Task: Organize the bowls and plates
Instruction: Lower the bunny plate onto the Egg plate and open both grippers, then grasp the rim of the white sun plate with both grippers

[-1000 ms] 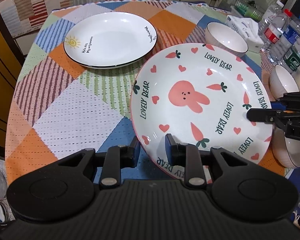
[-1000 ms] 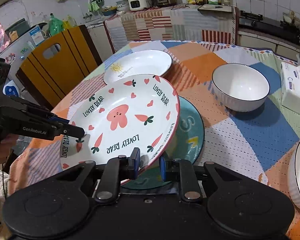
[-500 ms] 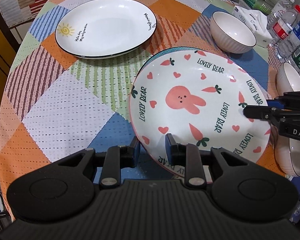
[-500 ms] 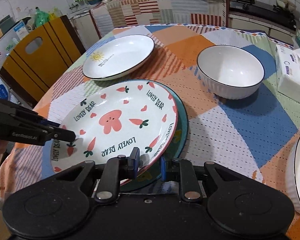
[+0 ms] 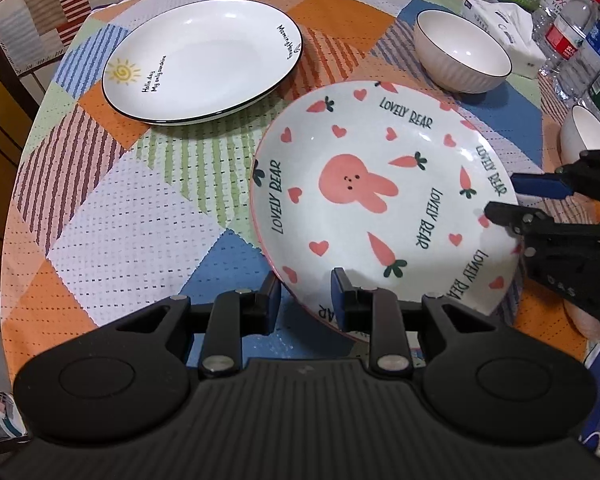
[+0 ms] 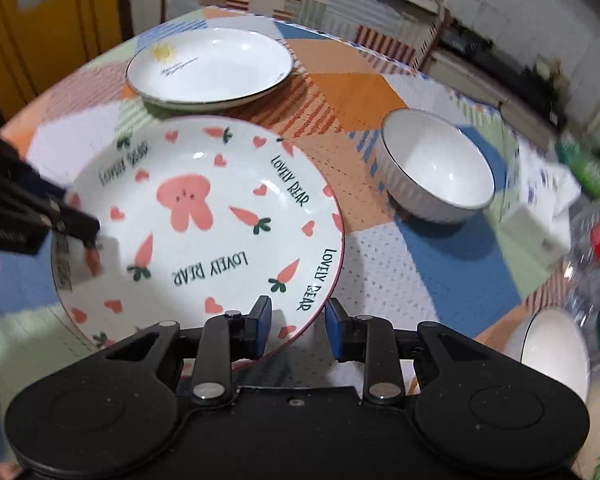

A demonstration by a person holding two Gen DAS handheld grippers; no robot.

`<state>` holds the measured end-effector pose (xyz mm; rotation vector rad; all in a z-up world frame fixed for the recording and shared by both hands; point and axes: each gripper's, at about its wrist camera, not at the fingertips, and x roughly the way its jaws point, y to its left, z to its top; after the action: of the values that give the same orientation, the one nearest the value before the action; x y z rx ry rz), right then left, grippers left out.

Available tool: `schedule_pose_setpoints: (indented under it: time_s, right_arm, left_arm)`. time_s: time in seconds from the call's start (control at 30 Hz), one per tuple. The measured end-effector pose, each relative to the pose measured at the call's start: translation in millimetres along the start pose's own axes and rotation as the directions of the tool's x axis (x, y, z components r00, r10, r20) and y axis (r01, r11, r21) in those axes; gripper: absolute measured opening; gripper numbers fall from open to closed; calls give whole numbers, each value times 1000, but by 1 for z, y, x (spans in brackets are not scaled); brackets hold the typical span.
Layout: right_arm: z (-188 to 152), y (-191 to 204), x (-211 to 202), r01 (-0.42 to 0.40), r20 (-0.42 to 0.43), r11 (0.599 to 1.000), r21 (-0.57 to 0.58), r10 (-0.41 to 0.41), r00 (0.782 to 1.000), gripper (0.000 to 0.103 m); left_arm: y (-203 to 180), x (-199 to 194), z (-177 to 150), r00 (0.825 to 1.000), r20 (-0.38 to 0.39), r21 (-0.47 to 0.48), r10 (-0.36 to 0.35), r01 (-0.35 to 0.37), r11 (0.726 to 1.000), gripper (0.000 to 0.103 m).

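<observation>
**Bunny plate between two sets of released jaws**

You are holding both grippers at the bunny plate [image 5: 380, 200], which is lying flat near the bench edge closest to you. Your left gripper [image 5: 306, 300] is sitting with its jaws released and straddling the plate's near rim, one finger outside it and one over it. Your right gripper [image 6: 294, 326] is doing the same at the opposite rim, jaws parted and gripping nothing. Being round, the plate is offering no long axis; each rim is lying straight ahead of its jaws. The sun plate [image 5: 202, 60] is waiting toward the far left corner, nearer your left gripper, so that side looks better placed for the next pickup. The white bowl [image 6: 438, 172] is sitting toward the far right.
</observation>
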<state>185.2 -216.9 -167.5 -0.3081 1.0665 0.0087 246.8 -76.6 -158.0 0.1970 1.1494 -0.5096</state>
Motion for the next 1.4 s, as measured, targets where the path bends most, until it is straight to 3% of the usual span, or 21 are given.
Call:
schedule_pose_setpoints:
  time_s: [0.2,0.37,0.57,0.73,0.77,0.87,0.93,1.07,1.17,1.4]
  right_arm:
    - [1,-9,-3,2,14,999,44,-2,1000,33]
    - [15,-19,-31,-82,83,995,60,77,994,33]
    - [41,-24,-67,-169,158,986,-7,168,973,35]
    - [66,-30,-85,-216,202,974,-63,225,953,52]
    - [72,-32,-87,-226,205,972,-67,235,950,54]
    - [92,-39,-88,-264,214,962,-74,274,938,60]
    - [105,-43,-86,-287,212,955,-75,296,931,62]
    - [125,-50,-79,-332,228,941,-70,339,913,63]
    - [137,-52,-63,-346,238,936,-66,351,905,68]
    - [157,-60,14,-415,209,903,113,387,898,69]
  left_arm:
    - [7,-11,-2,999,11,-2,-45,45,999,25]
    - [14,-31,2,998,9,18,-64,64,998,25]
    - [35,-62,14,998,13,34,-64,64,997,28]
    - [67,-79,27,998,32,-11,-55,55,998,36]
    - [73,-81,30,998,37,-14,-47,48,999,40]
    - [87,-85,40,999,45,-7,0,1,1000,42]
    - [95,-89,47,998,52,10,22,-23,1000,45]
    - [111,-96,60,994,102,19,30,-32,999,65]
    - [120,-93,68,988,152,15,35,-38,999,74]
    - [151,-45,90,984,175,-31,37,-32,999,74]
